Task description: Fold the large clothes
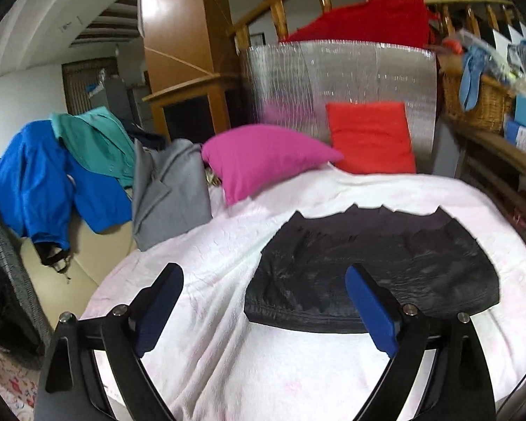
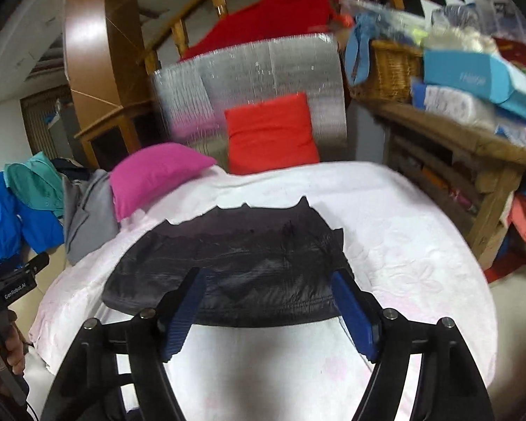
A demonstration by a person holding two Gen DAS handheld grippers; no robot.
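Left claw (image 2: pixel 15 279) only from right wrist.

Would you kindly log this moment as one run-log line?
stage: fold done | black garment: folded flat on white sheet | left gripper: open, empty | right gripper: open, empty

"GenRobot.AI" stands in white letters on the black body of the left gripper (image 2: pixel 15 289), seen at the left edge of the right wrist view. Faint pale lettering on the light blue box (image 2: pixel 470 77) beside the wicker basket (image 2: pixel 391 70) is too blurred to read
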